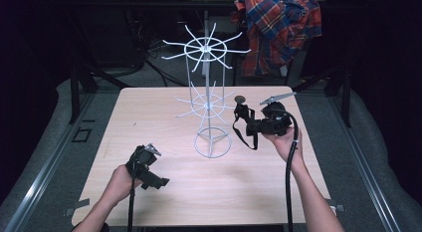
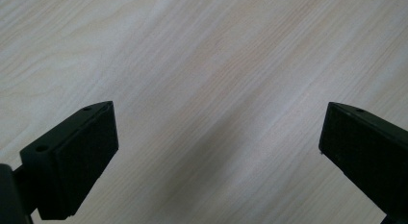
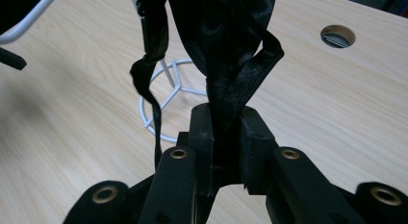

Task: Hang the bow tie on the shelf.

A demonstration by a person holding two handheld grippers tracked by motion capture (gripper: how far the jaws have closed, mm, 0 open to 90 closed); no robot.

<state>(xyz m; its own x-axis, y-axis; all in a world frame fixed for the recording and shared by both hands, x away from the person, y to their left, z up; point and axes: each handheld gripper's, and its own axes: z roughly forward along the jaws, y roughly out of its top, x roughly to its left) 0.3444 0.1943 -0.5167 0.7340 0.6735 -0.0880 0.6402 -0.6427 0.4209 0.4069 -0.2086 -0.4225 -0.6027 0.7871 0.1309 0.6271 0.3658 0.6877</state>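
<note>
A: Containers? None on the table (image 1: 164,192) as such. Nearest to one is the white wire rack (image 1: 208,92): upright pole, two tiers of spokes, a ring base. Both tiers look bare in the high view.

B: The black thing?

A: A black strap (image 3: 226,46), satiny ribbon-like fabric. The right gripper (image 3: 226,152) is pinched tight on a folded bunch of it, seen along its own jaws. The fabric rises from between the pads and fans out above; a thinner strand with a loop hangs to the left of them.

B: Where does that sit in the high view?

A: Right of the rack's pole, about level with the lower tier, held up off the table by the right gripper (image 1: 245,115). The loop dangles below it, near the ring base. Touching a spoke or just beside it, I cannot tell.

B: Left hand?

A: The left gripper (image 1: 158,181) is low over the near-left part of the table, well apart from the rack. Jaws spread wide, only bare woodgrain between them.

B: Anything cut off or unclear?

A: The strap's top runs out of the right gripper view, so its full shape is unknown. A round hole (image 3: 337,35) in the tabletop, something pale inside, unreadable. A plaid cloth (image 1: 278,28) hangs behind the table, partly cropped.
</note>
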